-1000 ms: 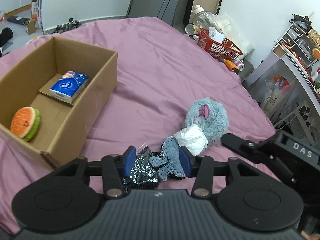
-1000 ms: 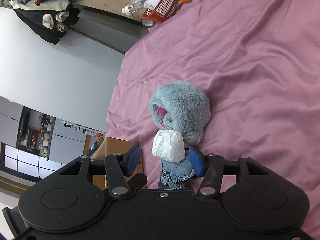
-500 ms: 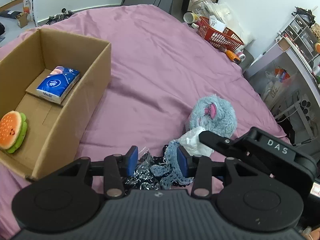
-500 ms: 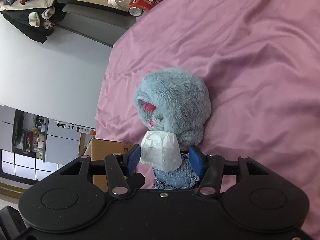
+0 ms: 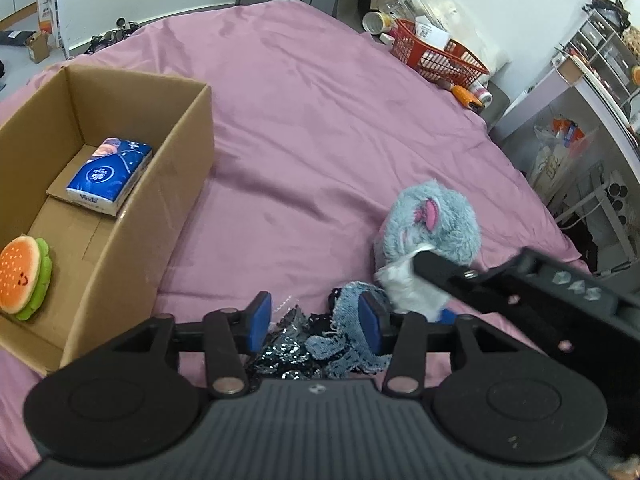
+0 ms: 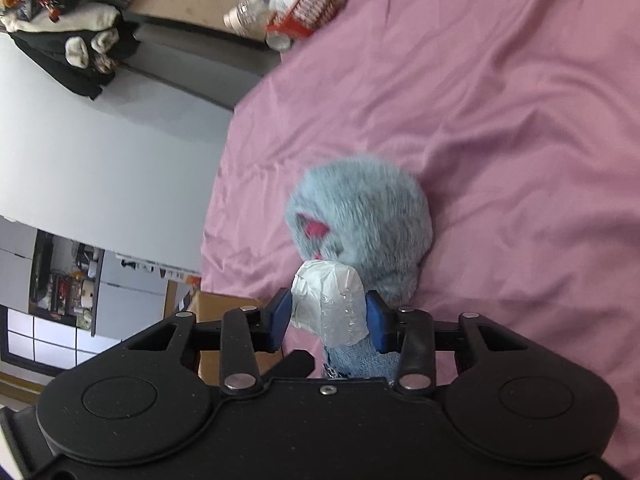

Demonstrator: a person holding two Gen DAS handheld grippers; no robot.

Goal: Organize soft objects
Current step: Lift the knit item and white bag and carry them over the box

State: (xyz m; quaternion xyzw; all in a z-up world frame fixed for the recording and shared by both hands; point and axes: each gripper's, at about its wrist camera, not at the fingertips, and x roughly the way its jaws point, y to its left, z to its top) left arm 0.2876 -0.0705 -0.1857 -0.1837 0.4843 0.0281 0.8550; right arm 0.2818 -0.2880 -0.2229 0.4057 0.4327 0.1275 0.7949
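We are seeing bright, even indoor light with soft shadows; fisheye bending is curving the edges, and the right view is blurring slightly.

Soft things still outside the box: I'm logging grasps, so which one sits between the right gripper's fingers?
The white crinkly packet; the right gripper is closing around it, unlike the furry plush behind.

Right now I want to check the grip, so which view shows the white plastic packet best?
The right wrist view: the white plastic packet sits centered between the closing right tool's blue pads, which touch both sides. In the left wrist view the packet is blurred and partly hidden by that tool's finger.
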